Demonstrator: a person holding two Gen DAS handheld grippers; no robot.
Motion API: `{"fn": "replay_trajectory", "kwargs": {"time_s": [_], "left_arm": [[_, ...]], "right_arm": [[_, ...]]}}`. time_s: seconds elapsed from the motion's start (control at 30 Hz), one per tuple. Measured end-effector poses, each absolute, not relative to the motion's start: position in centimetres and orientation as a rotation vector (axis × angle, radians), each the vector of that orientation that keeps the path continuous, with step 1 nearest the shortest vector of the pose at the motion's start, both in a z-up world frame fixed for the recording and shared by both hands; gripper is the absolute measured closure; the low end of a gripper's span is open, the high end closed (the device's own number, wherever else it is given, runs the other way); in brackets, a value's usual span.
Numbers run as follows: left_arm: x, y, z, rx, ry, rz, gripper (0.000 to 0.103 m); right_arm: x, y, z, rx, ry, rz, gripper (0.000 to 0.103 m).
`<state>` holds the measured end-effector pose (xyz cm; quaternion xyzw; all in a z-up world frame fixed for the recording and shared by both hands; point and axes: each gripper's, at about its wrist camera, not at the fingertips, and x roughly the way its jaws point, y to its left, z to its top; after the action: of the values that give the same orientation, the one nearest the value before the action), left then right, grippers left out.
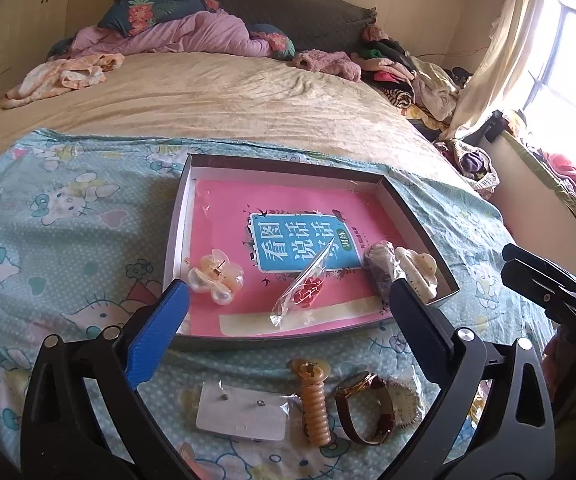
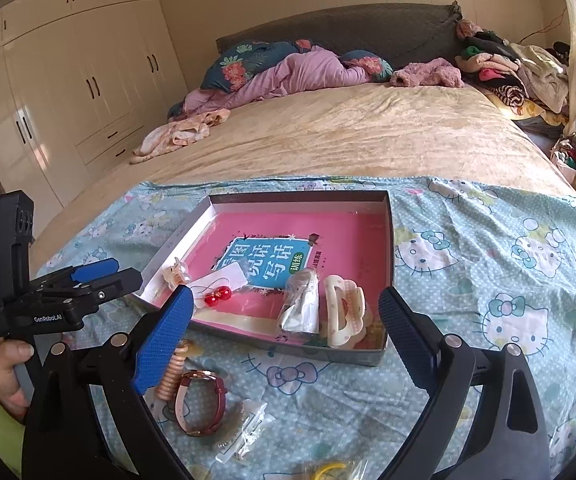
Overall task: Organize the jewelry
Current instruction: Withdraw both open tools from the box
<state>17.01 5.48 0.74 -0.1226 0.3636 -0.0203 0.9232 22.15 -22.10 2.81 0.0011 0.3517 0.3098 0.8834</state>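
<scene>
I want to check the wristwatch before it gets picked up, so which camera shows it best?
The left wrist view: the wristwatch lies in the open on the sheet between that gripper's fingers, with case and strap loop unobstructed. The right wrist view also shows the watch, but nearer the frame's left, beside the blue finger and partly crowded by it.

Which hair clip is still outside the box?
The ribbed peach clip on the blue sheet, beside the watch; the pearl clip and cream claw clip lie in the box.
</scene>
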Motion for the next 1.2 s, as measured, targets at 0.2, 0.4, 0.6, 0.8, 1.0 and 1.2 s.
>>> {"fn": "replay_trajectory", "kwargs": {"time_s": [0.2,0.4,0.6,0.8,1.0,1.2], "left_arm": [[15.7,5.4,1.7,-0.237,0.717,-0.028,0.01],[14.6,5.4,2.5,-0.242,0.699,-0.03,0.01],[13.4,5.4,3.1,-0.245,0.683,-0.032,0.01],[12.1,4.9,3.2,-0.226,0.68,-0.03,0.01],[10.9,4.3,3.0,-0.206,0.689,-0.038,0.01],[9.8,3.8,2.6,-0.189,0.699,-0.036,0.01]], "right_arm": [[20.8,-22.7,3.4,0.007,0.718,0.649,0.01],[19.8,-23.4,4.0,0.011,0.703,0.65,0.01],[18.2,-24.2,4.7,-0.003,0.69,0.652,0.01],[16.8,-25.2,5.0,-0.014,0.683,0.651,0.01],[15.3,-26.0,4.8,-0.021,0.693,0.654,0.01],[13.8,-26.3,4.3,-0.035,0.71,0.671,0.01]]}}
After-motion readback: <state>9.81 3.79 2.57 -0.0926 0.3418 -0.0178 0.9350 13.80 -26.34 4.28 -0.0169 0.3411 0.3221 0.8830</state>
